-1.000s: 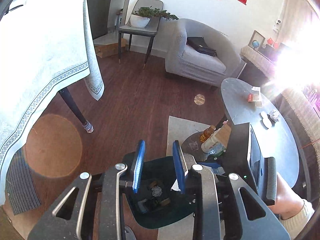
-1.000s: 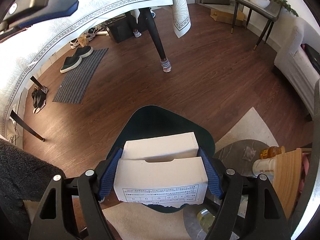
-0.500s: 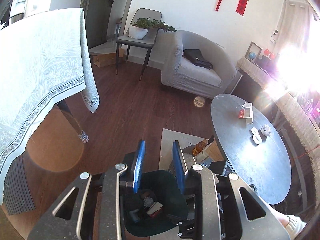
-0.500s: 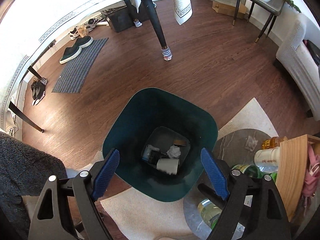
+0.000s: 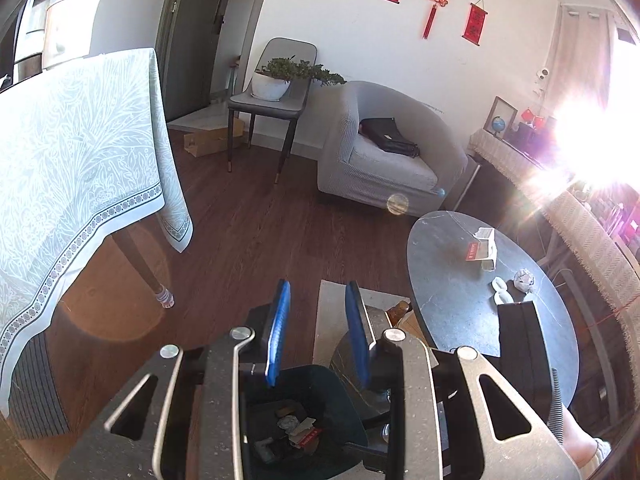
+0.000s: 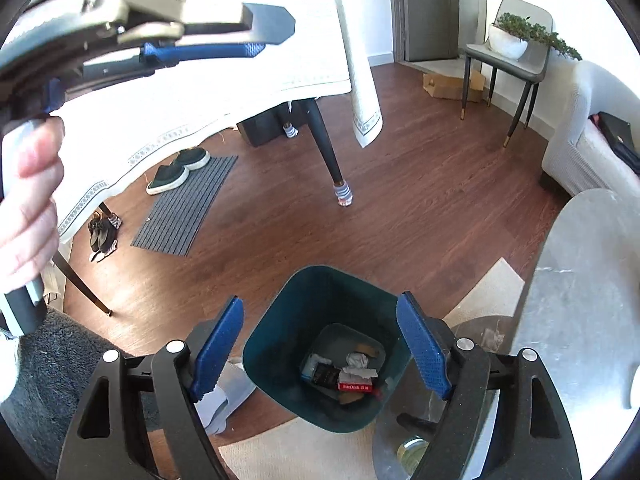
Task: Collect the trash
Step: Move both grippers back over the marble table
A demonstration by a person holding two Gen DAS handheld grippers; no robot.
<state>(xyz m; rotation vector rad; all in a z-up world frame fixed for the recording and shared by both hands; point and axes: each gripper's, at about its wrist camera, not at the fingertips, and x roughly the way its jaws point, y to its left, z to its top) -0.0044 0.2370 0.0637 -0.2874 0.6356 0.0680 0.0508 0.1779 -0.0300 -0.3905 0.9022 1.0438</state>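
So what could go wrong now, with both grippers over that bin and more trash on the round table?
1. The bin stands close against the low side table; a gripper swinging toward the round table might clip either one.
2. The crumpled paper and small box sit in harsh window glare, so they may be hard to see and grab cleanly.
3. The right gripper has just been closing a little with nothing in it; if it narrows further it could miss wide trash.
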